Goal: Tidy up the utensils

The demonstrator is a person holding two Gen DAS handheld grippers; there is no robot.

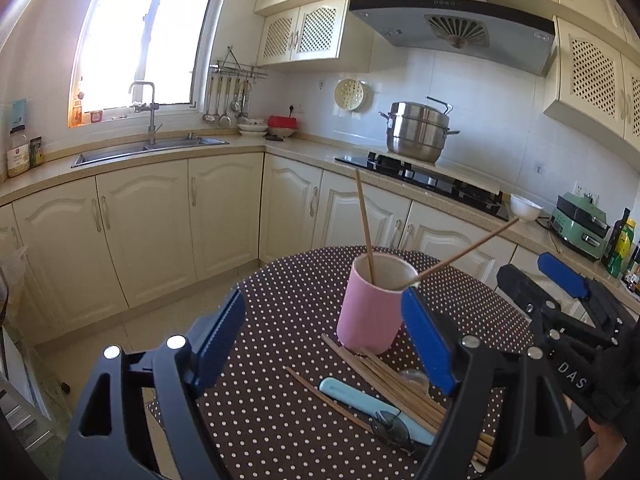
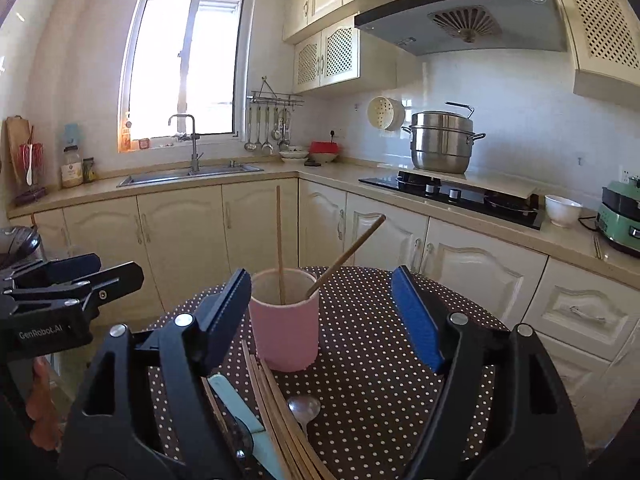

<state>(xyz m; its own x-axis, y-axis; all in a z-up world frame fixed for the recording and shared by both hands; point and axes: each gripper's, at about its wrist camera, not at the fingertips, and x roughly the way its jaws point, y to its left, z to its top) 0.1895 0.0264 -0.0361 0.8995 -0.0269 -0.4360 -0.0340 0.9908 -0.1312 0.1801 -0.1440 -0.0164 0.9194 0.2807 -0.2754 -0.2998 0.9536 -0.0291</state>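
Note:
A pink cup (image 1: 374, 308) (image 2: 284, 332) stands on the round table with a brown dotted cloth (image 1: 280, 320) (image 2: 380, 360). Two wooden chopsticks (image 1: 365, 220) (image 2: 279, 240) lean inside it. In front of the cup lie a loose pile of chopsticks (image 1: 392, 380) (image 2: 276, 408), a light-blue-handled utensil (image 1: 360, 400) (image 2: 240, 412) and a metal spoon (image 2: 304, 408). My left gripper (image 1: 324, 300) (image 2: 108, 270) hangs open just short of the cup, over the pile. My right gripper (image 2: 320, 280) (image 1: 532, 272) is open too, with the cup just beyond its fingertips. Neither holds anything.
Cream cabinets and a worktop run behind the table. On them are a sink (image 1: 148, 148), a black hob with a steel pot (image 1: 416, 132), a white bowl (image 2: 562, 210) and a green appliance (image 2: 620, 216). A person's hand (image 2: 42, 400) shows at the lower left.

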